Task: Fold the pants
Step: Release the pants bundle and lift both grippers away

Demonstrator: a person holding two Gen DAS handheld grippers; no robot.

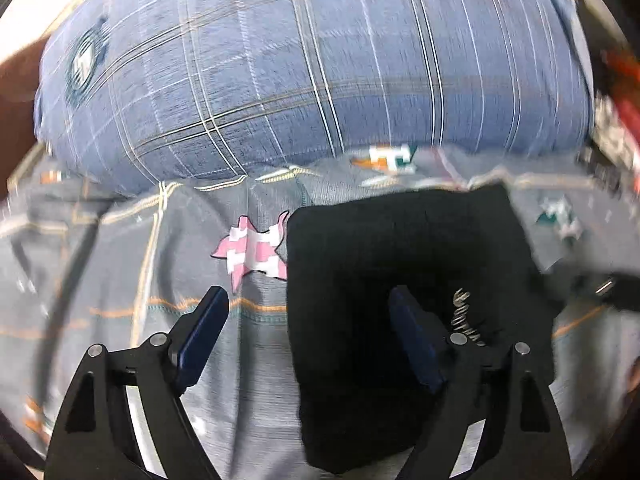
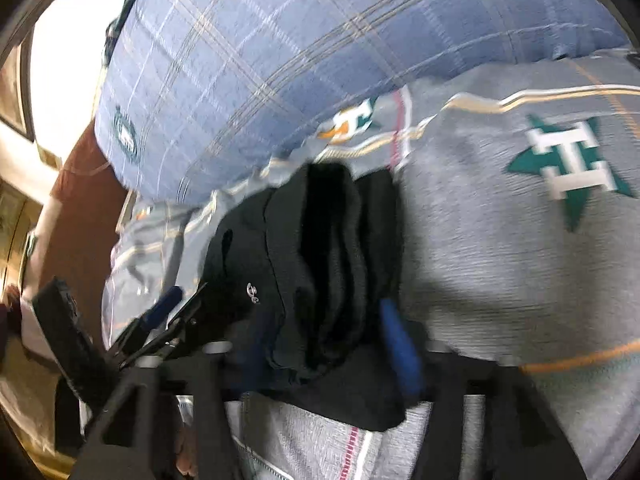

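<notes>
I am holding both grippers, left gripper [image 1: 308, 312] and right gripper [image 2: 320, 344], with fingers spread and pinching nothing, over the folded black pants [image 1: 408, 292] lying on the grey bedspread [image 1: 248, 380]. A spread finger is risking snagging and unfolding the bundle. The blue pillow [image 1: 300, 80] is crowding the far edge; the near side is offering room.

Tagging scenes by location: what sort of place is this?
Probably a bedroom, on a bed: a blue plaid pillow lies on a grey printed bedsheet, with the black pants folded on it.
</notes>
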